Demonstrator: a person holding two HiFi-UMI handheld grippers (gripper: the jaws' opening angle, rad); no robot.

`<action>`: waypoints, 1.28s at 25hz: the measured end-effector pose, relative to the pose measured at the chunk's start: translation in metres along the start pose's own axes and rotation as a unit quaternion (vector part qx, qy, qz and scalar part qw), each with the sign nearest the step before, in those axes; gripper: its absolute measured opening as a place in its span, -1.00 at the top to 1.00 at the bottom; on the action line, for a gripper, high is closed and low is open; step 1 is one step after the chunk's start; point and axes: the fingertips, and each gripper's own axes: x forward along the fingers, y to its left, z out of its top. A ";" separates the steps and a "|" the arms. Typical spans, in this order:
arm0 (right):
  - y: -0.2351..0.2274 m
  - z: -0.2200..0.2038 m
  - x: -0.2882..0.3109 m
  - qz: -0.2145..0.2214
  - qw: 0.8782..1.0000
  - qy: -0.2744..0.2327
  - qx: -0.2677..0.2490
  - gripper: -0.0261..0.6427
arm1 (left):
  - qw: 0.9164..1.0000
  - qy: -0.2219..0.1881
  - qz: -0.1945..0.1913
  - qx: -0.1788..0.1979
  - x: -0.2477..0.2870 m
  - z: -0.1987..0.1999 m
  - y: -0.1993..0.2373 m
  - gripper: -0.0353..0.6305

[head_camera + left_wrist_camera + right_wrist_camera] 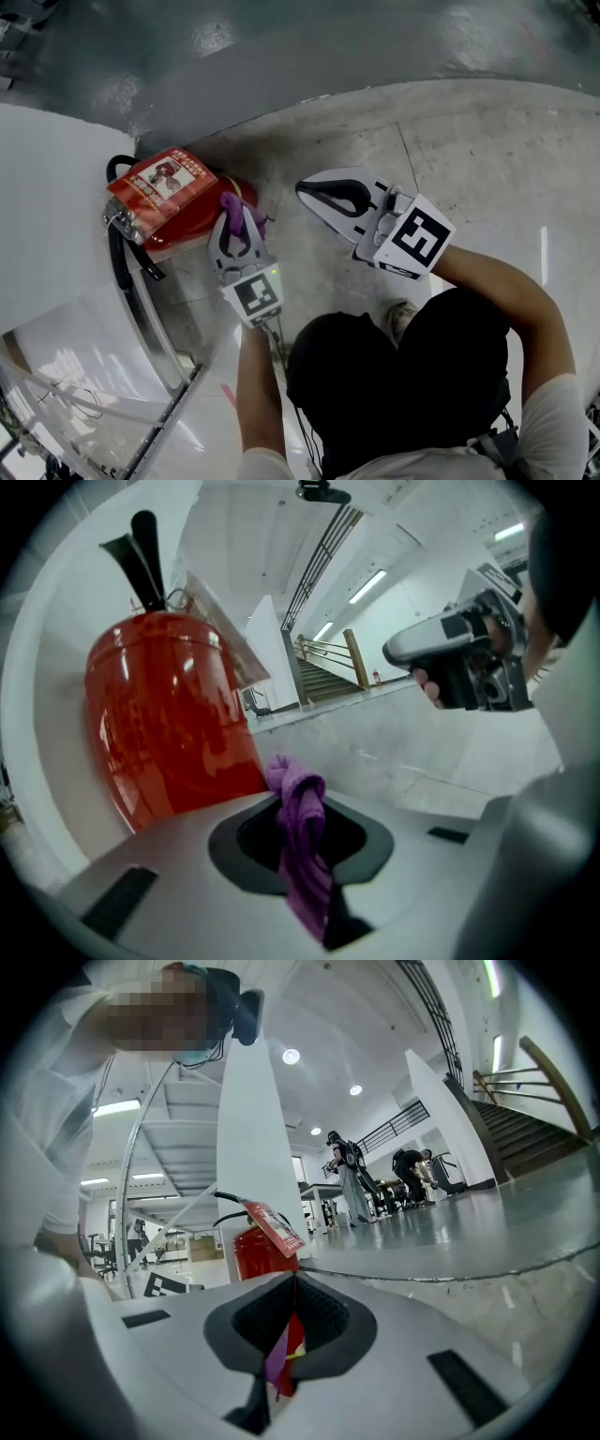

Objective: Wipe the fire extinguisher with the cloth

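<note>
A red fire extinguisher (187, 220) with a printed tag (161, 180) and a black hose stands on the floor against a white pillar. My left gripper (234, 214) is shut on a purple cloth (236, 208), whose bunched end sits right beside the extinguisher's body. In the left gripper view the cloth (302, 841) hangs between the jaws, and the extinguisher (169, 714) looms close at the left. My right gripper (304, 191) hovers shut and empty, to the right of the cloth. Its own view shows the extinguisher (253, 1246) past the closed right gripper (292, 1281).
A white pillar (47, 206) and a metal frame (155, 337) stand left of the extinguisher. The person's shoe (403, 314) is on the pale floor below the right gripper. Far off are people (347, 1180) and a staircase (534, 1119).
</note>
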 end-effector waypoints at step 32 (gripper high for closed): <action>0.009 -0.051 0.024 0.009 0.997 0.073 -0.007 0.88 | 0.980 0.035 -0.075 -0.180 0.028 -0.078 -0.030 0.72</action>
